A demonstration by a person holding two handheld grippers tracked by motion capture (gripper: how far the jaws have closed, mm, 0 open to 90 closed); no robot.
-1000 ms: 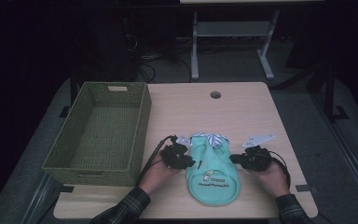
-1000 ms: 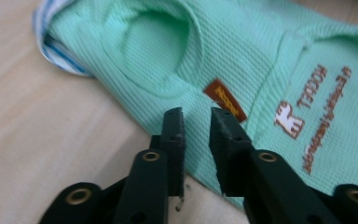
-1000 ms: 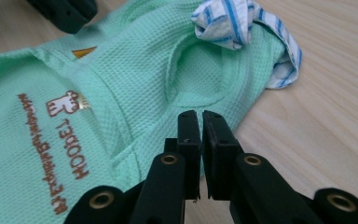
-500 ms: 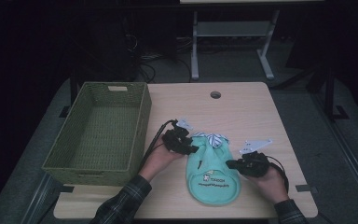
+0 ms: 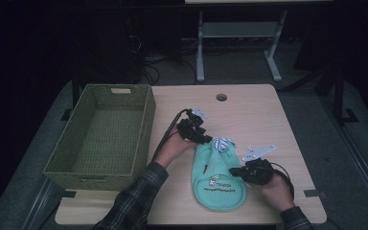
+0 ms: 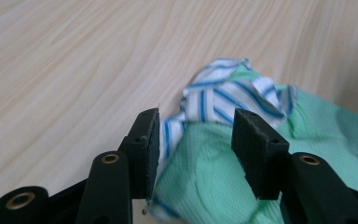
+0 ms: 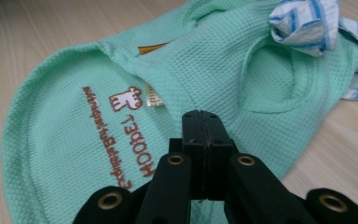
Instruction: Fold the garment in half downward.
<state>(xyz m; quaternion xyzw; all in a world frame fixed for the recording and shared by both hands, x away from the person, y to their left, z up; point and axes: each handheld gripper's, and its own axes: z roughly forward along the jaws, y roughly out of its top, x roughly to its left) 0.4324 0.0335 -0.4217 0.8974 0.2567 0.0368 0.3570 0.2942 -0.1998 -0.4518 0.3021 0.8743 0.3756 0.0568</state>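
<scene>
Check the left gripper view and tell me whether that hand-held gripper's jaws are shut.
No, the left hand-held gripper has its jaws apart, with the edge of the green garment lying in the gap between them.

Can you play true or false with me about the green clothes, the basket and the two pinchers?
1. The green garment lies in the wicker basket. False: it lies flat on the wooden table, to the right of the basket.
2. The left gripper has its jaws apart, around the garment's edge beside the blue-striped trim. True.
3. The right gripper is wide open. False: its jaws are pressed together at the garment's edge; whether cloth is pinched between them cannot be seen.
4. Brown printed letters show on the garment. True.
5. The basket is full of clothes. False: nothing lies in it.
</scene>
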